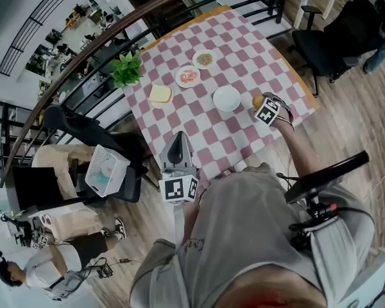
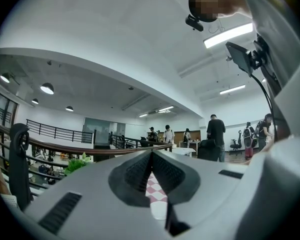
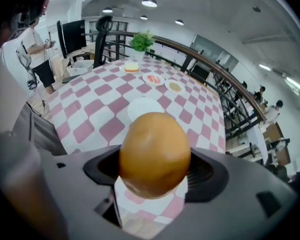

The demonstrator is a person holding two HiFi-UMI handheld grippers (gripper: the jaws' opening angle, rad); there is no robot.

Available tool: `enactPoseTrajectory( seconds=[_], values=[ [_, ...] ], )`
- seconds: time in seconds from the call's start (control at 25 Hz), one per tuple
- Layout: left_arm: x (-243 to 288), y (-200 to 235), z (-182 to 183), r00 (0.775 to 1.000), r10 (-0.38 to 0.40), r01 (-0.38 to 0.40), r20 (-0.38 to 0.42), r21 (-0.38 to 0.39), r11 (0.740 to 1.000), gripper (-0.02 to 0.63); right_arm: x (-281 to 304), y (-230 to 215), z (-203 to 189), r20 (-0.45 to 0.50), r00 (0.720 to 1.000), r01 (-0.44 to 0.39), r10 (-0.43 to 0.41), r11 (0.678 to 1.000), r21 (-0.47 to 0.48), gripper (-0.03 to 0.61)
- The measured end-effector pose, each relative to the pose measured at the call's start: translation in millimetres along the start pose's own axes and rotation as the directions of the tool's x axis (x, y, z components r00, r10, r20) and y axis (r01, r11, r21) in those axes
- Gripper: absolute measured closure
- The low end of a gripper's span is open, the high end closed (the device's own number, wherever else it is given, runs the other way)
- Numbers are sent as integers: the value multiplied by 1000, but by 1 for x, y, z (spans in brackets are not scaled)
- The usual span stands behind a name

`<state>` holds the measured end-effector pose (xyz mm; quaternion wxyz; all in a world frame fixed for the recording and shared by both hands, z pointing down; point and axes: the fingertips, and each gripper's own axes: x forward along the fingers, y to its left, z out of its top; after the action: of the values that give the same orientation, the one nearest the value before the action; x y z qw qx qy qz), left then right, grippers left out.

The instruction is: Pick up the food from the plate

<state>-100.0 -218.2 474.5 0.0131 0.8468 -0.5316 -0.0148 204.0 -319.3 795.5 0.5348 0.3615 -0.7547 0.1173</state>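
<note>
Head view: right gripper is clamped on the smooth golden-brown round bun, just right of the empty round white plate and over the pink-and-white checked tablecloth. The bun looks clear of that plate; height is hard to judge. Left gripper is well apart on the near-left side of the plate, at the table's edge, and not involved. Beyond the plate are a small white plate with red food and another with brownish bits. A pale yellow square slice lies left of the plate.

Left gripper view: jaws are tip to tip with nothing between them. Dark ribbed pads.

Right gripper view: the bun fills the gap, a jaw pressing each side at about mid-height. Glossy crust, egg-like curve, probably soft inside.
- Slip: the slick curved surface could squirt out if the squeeze eases or the gripper tilts.
- Crush: over-squeezing likely dents it.
- Drop: it would land on cloth near the table edge and could roll off.
</note>
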Motion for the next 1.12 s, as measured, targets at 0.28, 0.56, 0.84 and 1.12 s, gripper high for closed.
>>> enactPoseTrajectory(
  seconds=[0.28, 0.56, 0.84, 1.12],
  values=[
    [-12, 7, -1, 1000, 30, -30, -9, 9, 1000, 604, 71, 13, -79, -186, 980, -58, 65, 997, 46, 224],
    [-22, 17, -6, 997, 67, -67, -32, 3, 998, 604, 109, 33, -131, -280, 952, -98, 125, 989, 109, 224],
    [-21, 27, -5, 995, 99, -99, -25, 10, 995, 604, 98, 27, -144, -276, 953, -67, 125, 975, 212, 224],
    [-17, 23, 0, 997, 82, -82, -12, 10, 997, 604, 106, 29, -139, -249, 958, -92, 141, 976, 196, 224]
  ],
)
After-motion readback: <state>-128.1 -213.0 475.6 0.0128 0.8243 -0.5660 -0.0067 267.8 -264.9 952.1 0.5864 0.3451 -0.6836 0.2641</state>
